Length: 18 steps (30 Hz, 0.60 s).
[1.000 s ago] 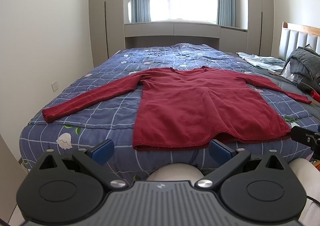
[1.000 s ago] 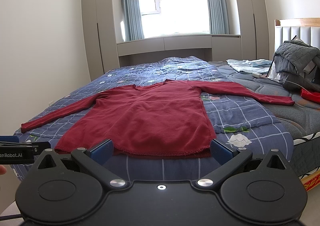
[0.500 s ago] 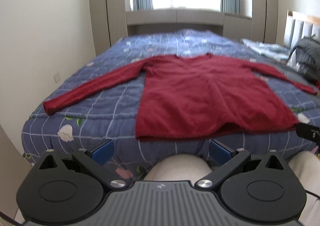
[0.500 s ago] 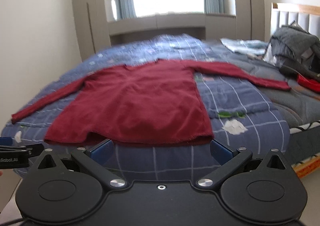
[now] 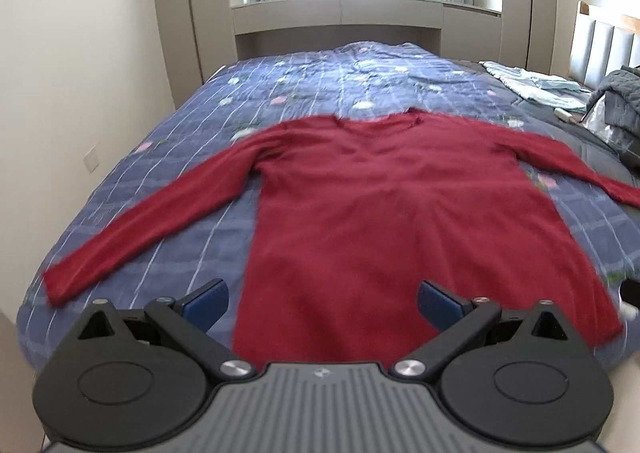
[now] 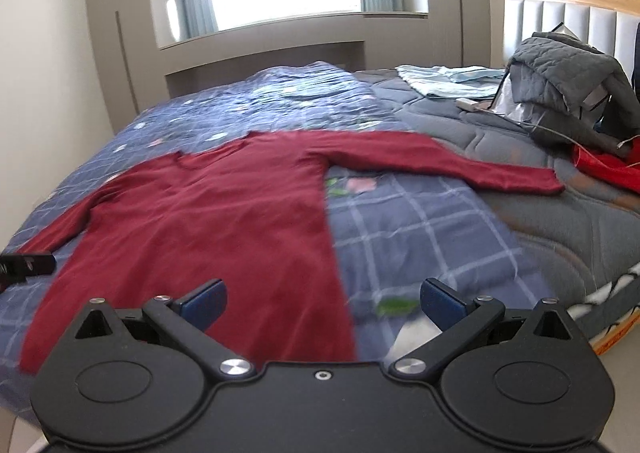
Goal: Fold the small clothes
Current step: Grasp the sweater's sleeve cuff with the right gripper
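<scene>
A dark red long-sleeved top (image 5: 400,221) lies flat on the bed with both sleeves spread out, its hem toward me. It also shows in the right wrist view (image 6: 224,221). My left gripper (image 5: 322,303) is open and empty, above the hem's left half. My right gripper (image 6: 322,303) is open and empty, above the hem's right corner. The left gripper's tip (image 6: 26,265) shows at the left edge of the right wrist view.
The bed has a blue checked quilt (image 5: 320,93) and a grey mattress pad (image 6: 560,221). A grey padded jacket (image 6: 568,73), a light blue garment (image 6: 448,79) and a red item (image 6: 604,169) lie near the headboard (image 6: 568,13). Walls and wardrobes stand on the left.
Both grippers have moved forward and over the bed toward the top's hem. The top has not moved. Both stay open.
</scene>
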{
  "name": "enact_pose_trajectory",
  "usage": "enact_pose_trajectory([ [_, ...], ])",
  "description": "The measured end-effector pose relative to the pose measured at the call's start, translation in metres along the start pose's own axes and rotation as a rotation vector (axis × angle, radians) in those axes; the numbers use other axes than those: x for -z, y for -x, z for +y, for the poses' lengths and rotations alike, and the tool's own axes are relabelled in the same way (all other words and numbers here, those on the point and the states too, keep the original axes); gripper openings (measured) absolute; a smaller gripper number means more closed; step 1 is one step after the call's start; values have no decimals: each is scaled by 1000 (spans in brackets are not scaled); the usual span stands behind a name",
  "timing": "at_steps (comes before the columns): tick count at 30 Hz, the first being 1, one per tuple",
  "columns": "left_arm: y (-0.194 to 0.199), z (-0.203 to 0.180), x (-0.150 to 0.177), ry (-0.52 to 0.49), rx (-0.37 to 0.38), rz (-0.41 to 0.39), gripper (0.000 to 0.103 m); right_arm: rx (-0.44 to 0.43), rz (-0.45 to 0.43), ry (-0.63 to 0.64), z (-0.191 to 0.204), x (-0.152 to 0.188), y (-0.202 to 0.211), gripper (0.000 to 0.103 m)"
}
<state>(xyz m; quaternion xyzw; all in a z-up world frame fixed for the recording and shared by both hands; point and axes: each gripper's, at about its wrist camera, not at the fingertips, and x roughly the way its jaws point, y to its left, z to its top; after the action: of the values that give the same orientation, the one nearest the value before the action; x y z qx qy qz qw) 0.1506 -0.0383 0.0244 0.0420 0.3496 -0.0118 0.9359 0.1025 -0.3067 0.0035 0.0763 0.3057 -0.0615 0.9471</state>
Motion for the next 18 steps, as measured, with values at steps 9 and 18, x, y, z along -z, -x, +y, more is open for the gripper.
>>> enact_pose_trajectory([
  [9, -99, -69, -93, -36, 55, 1, 103, 114, -34, 13, -64, -46, -102, 103],
  [18, -197, -159, -152, -114, 117, -89, 103, 65, -108, -206, -185, -83, -166, 103],
])
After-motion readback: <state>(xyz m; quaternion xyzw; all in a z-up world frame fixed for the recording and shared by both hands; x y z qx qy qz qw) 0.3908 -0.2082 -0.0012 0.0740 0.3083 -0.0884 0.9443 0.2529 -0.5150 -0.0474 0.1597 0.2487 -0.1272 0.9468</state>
